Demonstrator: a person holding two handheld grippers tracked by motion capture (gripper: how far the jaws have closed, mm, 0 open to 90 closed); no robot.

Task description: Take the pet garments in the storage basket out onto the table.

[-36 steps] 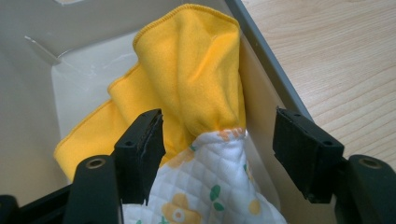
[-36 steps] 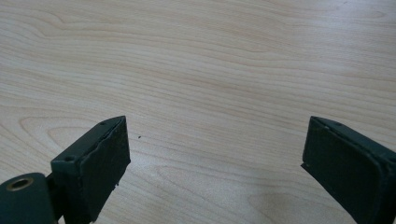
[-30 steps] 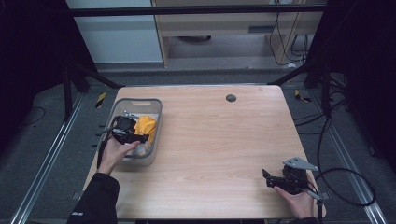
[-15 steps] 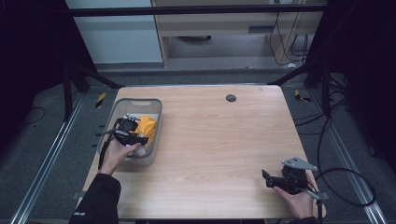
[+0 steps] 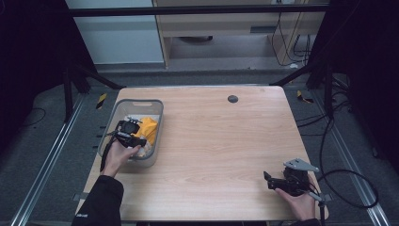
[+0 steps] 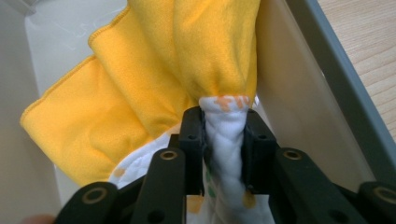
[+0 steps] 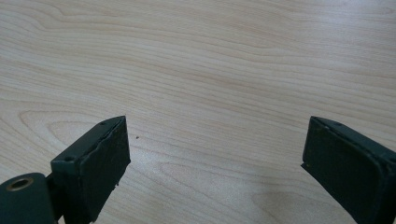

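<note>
Grasp is made: the left gripper [image 5: 134, 140] is inside the grey bin [image 5: 157, 106], its fingers [image 6: 191, 135] closed on a bunched fold of the cloth [image 6: 154, 70], yellow on one face, white with coloured spots on the other. The cloth is still lying in the bin, piled against the bin's right wall; the lift-out is judged not yet done, and a placement on the worktop [image 5: 221, 141] is judged as what is left.

The right gripper [image 5: 277, 182] is parked well away from the bin, near the worktop's front right corner, fingers [image 7: 93, 158] spread wide, nothing held, bare wood beneath.

Hard to make out: the cloth's full extent is covered by the left gripper and hand in the high view. Whether one cloth or two is pinched cannot be told. The bin floor under the cloth is hidden.
</note>
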